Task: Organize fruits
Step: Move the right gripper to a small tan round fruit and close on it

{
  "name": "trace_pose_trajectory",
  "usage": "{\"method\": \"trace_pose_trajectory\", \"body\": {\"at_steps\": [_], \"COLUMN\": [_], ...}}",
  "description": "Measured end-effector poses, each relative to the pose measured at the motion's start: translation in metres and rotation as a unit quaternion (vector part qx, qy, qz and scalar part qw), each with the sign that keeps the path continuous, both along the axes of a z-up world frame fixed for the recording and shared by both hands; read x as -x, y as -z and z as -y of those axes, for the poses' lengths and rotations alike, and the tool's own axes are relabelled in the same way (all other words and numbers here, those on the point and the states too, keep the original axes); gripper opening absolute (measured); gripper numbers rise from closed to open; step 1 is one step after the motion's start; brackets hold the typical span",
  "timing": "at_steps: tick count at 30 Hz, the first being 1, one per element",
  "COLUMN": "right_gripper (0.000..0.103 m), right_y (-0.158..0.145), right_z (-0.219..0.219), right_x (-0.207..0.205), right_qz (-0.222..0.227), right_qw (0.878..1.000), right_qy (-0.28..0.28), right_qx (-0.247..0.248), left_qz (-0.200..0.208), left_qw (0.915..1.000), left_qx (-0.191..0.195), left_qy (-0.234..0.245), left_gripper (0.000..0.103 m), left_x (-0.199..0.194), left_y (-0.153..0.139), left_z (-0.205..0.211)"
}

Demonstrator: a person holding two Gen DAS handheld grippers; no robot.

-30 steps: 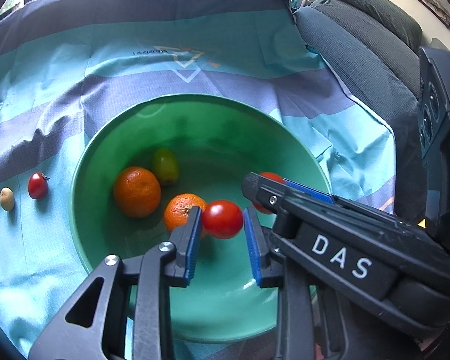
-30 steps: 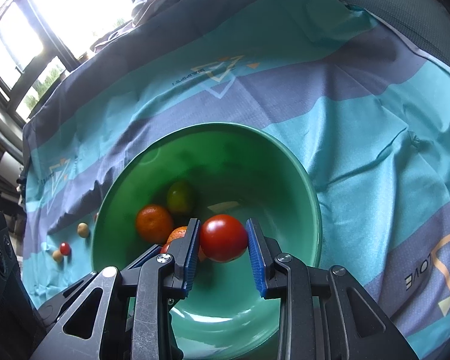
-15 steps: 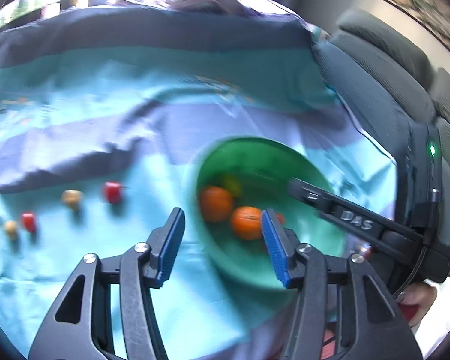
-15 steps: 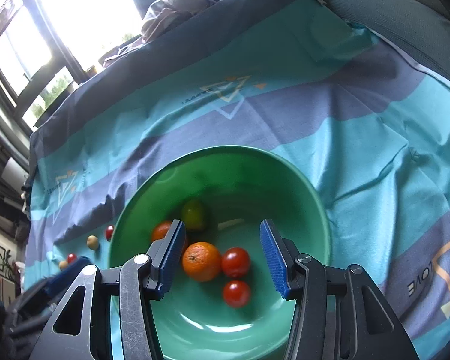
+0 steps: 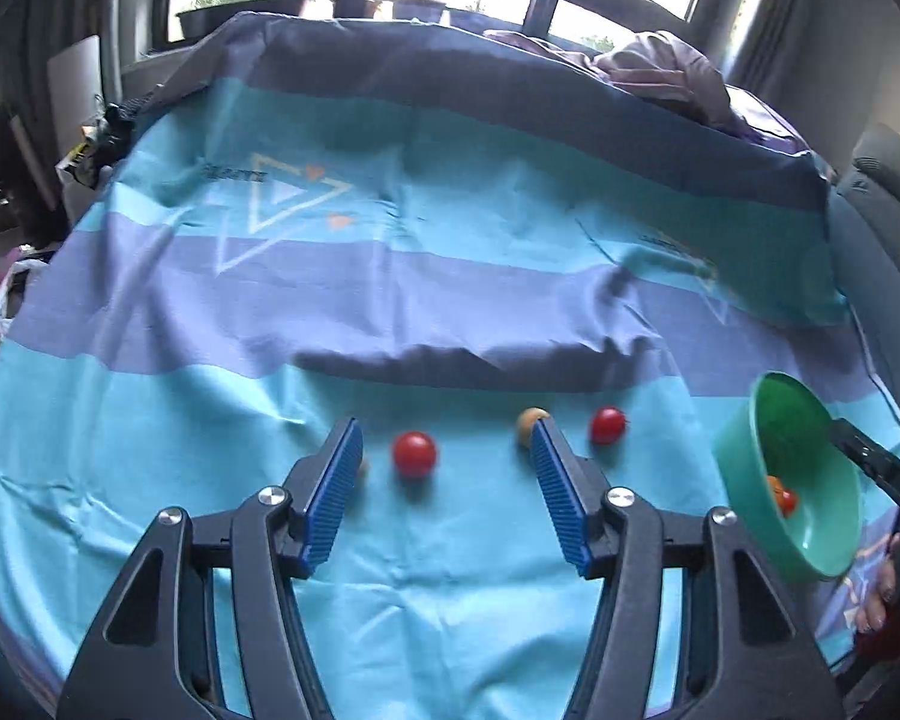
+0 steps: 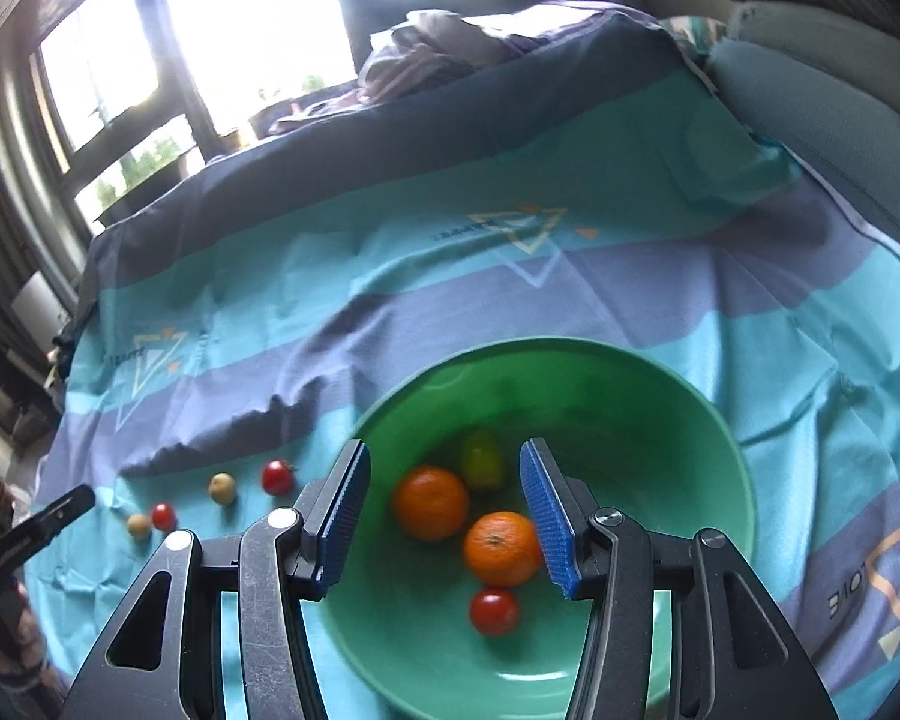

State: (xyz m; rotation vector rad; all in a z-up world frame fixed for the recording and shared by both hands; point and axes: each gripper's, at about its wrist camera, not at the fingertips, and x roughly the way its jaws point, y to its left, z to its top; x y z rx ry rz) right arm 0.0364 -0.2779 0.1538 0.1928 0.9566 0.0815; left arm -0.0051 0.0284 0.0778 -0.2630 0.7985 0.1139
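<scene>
Left wrist view: the round green plastic bowl point(image 5: 801, 516) sits far right on the striped teal-and-purple cloth point(image 5: 390, 276), with windows beyond. The left gripper point(image 5: 444, 480), its jaws just opened and empty, hangs over a small red tomato point(image 5: 414, 453).

Right wrist view: the bowl point(image 6: 660, 396) holds two glossy oranges point(image 6: 431, 503), a green fruit point(image 6: 482, 461) and a red tomato point(image 6: 494, 611). The right gripper point(image 6: 444, 519) is spread wide, holding nothing.

Left gripper point(image 5: 447, 486): matte black plastic arms with triangular cut-outs, silver screws at the pivots, and ribbed blue pads point(image 5: 332, 492) on the fingertips. Right gripper point(image 6: 444, 516): the same build, its black arms scuffed, silver screws, ribbed blue pads point(image 6: 547, 519). White lettering marks the right gripper's side as seen from the left camera, where a hand point(image 5: 879, 594) grips its handle.
</scene>
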Motion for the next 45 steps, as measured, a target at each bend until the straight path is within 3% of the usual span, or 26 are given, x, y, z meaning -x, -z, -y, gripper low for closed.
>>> {"method": "trace_pose_trajectory", "body": {"at_steps": [3,9,17,21,25,28,30,45], "right_gripper": [0.053,0.053,0.053,0.053,0.052,0.04,0.038,0.037], "right_y": [-0.004,-0.002,0.006,0.015,0.035,0.056,0.071,0.109], "right_z": [-0.023,-0.079,-0.13,-0.138,-0.148,-0.158,-0.164,-0.181], "right_x": [-0.003,-0.011,-0.027,-0.051,-0.068,-0.074,-0.077,-0.077], "right_qz": [0.006,0.001,-0.018,-0.053,-0.084,-0.116,-0.141,-0.175], "right_qw": [0.999,0.993,0.983,0.982,0.979,0.974,0.968,0.961], "right_qy": [-0.037,-0.115,-0.179,-0.18,-0.176,-0.186,-0.193,-0.207], "right_qx": [0.002,0.02,0.033,-0.024,-0.054,-0.059,-0.072,-0.057], "left_qz": [-0.002,-0.024,-0.03,-0.036,-0.051,-0.061,-0.07,-0.097], "left_qw": [0.9999,0.9996,0.9985,0.9984,0.9977,0.9971,0.9965,0.994], "left_qx": [-0.009,0.008,0.043,0.043,0.045,0.045,0.042,0.035], "left_qy": [-0.01,-0.014,-0.014,-0.006,0.005,0.011,0.017,-0.038], "left_gripper": [0.058,0.057,0.055,0.045,0.042,0.038,0.036,0.036], "left_x": [0.0,-0.008,-0.017,-0.023,-0.031,-0.037,-0.041,-0.042], "left_y": [0.003,0.015,0.024,0.03,0.04,0.048,0.053,0.065], "left_z": [-0.01,-0.023,-0.034,-0.032,-0.028,-0.025,-0.024,-0.042]}}
